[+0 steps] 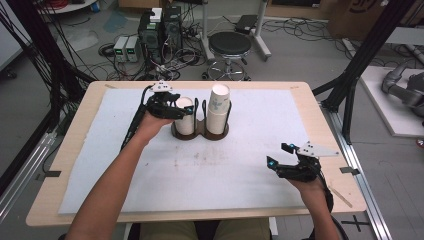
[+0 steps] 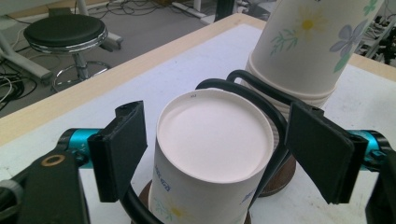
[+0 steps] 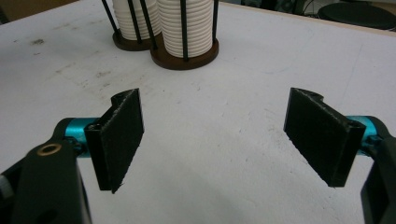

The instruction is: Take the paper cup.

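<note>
White upturned paper cup stack point(image 2: 212, 154), centre frame in a black wire holder point(image 2: 261, 100), sits between the left gripper's point(image 2: 219, 154) wide jaws, awaiting closure; the right gripper point(image 3: 217, 140) gapes empty.

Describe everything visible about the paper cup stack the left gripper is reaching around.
The left cup stack is white paper cups nested upside down, the top one's flat, rimmed base facing up, with a faint floral print and blue lettering on its side. It stands upright in the left ring of a dark wire holder on a round brown base, lower than the neighbouring stack. The left gripper straddles it, open; a gap shows at each jaw, so no contact is visible.
</note>
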